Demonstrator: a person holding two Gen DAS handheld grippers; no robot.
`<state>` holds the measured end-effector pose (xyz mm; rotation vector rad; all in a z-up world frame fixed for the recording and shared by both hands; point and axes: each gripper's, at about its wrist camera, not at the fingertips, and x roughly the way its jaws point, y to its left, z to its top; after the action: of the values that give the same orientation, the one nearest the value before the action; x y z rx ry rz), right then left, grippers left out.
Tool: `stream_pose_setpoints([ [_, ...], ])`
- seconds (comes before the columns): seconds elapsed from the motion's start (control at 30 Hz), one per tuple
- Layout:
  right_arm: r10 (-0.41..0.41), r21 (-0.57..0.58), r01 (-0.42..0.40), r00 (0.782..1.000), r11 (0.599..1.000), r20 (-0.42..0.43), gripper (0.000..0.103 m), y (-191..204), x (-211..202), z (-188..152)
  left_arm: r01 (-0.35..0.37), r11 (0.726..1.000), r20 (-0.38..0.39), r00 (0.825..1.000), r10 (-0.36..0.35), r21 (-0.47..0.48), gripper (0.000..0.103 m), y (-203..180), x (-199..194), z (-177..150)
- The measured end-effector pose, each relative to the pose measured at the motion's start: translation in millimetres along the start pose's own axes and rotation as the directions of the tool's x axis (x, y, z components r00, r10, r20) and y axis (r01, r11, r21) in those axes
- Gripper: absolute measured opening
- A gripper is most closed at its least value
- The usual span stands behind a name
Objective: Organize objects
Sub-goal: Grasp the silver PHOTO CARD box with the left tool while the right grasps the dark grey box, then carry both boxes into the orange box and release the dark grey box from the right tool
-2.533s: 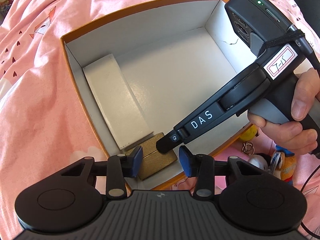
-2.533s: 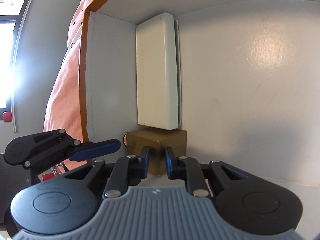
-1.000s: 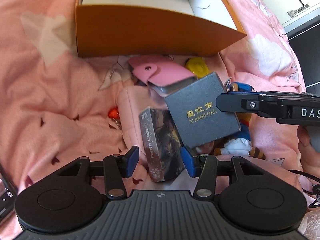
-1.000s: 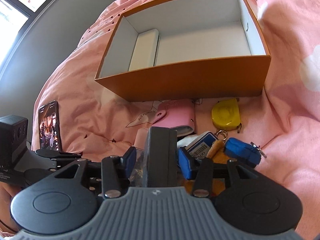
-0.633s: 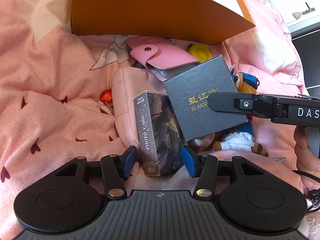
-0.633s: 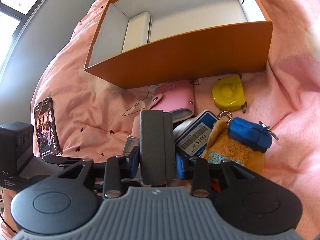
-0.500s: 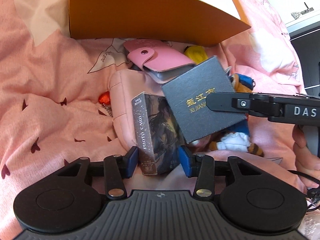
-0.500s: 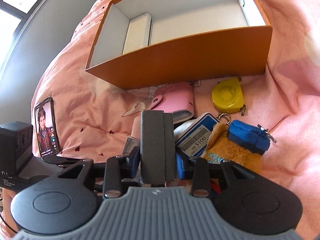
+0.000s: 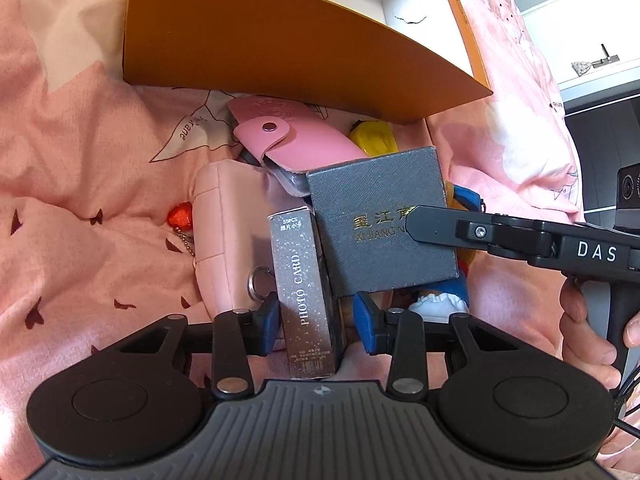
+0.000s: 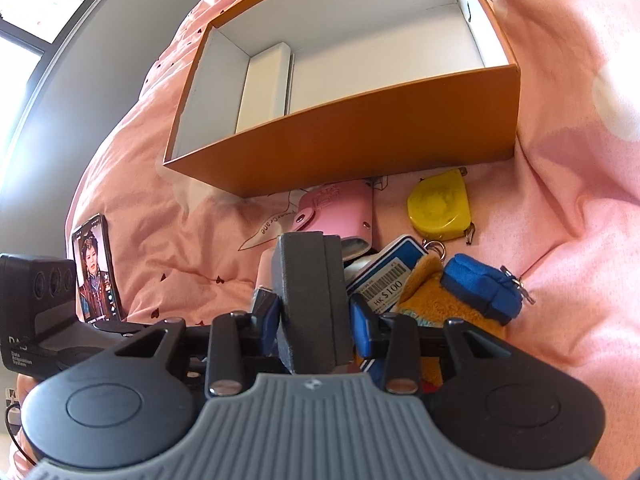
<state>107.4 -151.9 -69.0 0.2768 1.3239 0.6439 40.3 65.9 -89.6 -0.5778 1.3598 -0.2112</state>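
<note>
A: Where are the two boxes?

B: In the pile on the pink bedding point(image 9: 80, 184), just in front of the orange box point(image 9: 256, 36). The left gripper point(image 9: 316, 322) straddles the silver photo card box point(image 9: 306, 292) — its jaws are closing, the left pad at the box's side, the right pad with a gap showing. The right gripper point(image 10: 314, 322) is clamped on the grey gift box point(image 10: 310, 300), pads on its two broad faces.

A: How will they handle?

B: Both look like stiff, light cardboard, I'd judge. The card box is glossy and narrow, so it may slip or twist — better taken low across its long sides. The grey box has a textured skin, a surer hold, though its lid could slide off.
</note>
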Motion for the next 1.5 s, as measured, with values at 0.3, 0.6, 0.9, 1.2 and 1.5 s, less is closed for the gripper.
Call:
stream_pose_setpoints([
  [0.3,-0.018,-0.062,0.019,1.0,0.998,0.007,0.038,13.0,-8.0,-6.7,-0.064,0.995,0.054,0.997,0.06,0.076,0.028,-10.8,-18.6,-5.1],
  [0.6,0.002,-0.109,0.008,0.996,0.994,0.09,0.038,31.1,-42.9,-13.0,-0.097,0.989,0.172,0.982,0.077,0.111,0.025,-19.0,-55.3,-4.3],
  [0.9,0.059,-0.115,-0.038,0.98,0.993,0.191,0.038,41.9,-70.6,11.8,-0.051,0.994,0.299,0.954,0.019,0.1,0.025,-21.0,-95.7,14.6],
  [1.2,0.076,-0.117,-0.042,0.95,0.992,0.303,0.038,45.9,-91.5,59.4,-0.071,0.987,0.454,0.891,-0.001,0.141,0.025,-35.3,-131.2,65.3],
  [1.5,0.02,-0.015,-0.016,0.943,1.0,0.333,0.038,24.6,-63.7,108.6,-0.075,0.996,0.425,0.904,0.045,0.054,0.025,-26.6,-81.0,125.6],
])
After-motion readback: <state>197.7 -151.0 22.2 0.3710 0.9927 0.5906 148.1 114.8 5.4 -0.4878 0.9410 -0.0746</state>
